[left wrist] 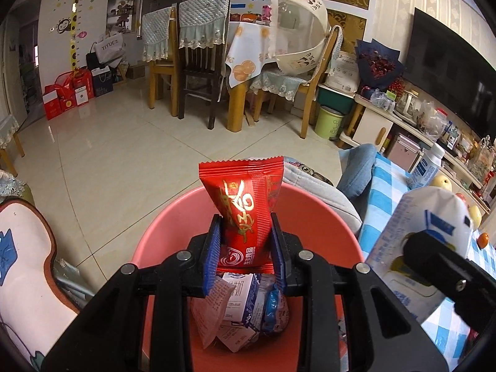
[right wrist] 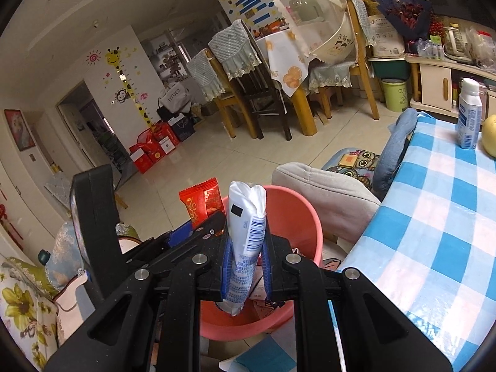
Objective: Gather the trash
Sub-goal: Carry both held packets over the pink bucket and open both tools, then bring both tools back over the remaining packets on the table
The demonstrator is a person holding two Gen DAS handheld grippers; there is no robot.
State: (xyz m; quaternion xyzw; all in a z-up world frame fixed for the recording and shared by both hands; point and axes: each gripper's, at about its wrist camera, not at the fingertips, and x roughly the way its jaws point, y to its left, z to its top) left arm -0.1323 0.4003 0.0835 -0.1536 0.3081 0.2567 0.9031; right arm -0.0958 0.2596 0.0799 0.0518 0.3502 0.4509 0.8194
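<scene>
The red snack wrapper [left wrist: 245, 214] stands upright in the lower middle of the left wrist view, pinched between the blue pads of the left claw [left wrist: 246, 241], which is closed on its lower half. Right under it sits the pink bucket [left wrist: 161, 232], its rim curving round the claw, and down inside lies trash already: a small blue-and-white milk carton [left wrist: 245, 303], a clear crumpled wrapper [left wrist: 209, 310] and a blue packet [left wrist: 274, 307]. Over in the right wrist view, the right claw [right wrist: 246, 257] is clamped tight on a squashed white milk pouch [right wrist: 246, 229] with a barcode on its side, the pouch sticking up in the centre of the frame, its lower end hanging over the bucket's mouth [right wrist: 297, 210]. The same pouch shows big and pale at the right edge of the left view, beside the blue-and-white checked table [left wrist: 384, 192]. On that table, toward the upper right, a white milk bottle [right wrist: 469, 114] stands upright with a yellow fruit [right wrist: 489, 136] just beside it. Behind the bucket a grey cushion [right wrist: 325, 192] leans near the table edge. Farther off across the shiny tiled floor [left wrist: 124, 142] are wooden chairs [left wrist: 198, 59] with quilted covers, a dining table under an orange-print cloth, a green bin [left wrist: 328, 121] and red gift boxes [left wrist: 68, 93] against the far wall.
</scene>
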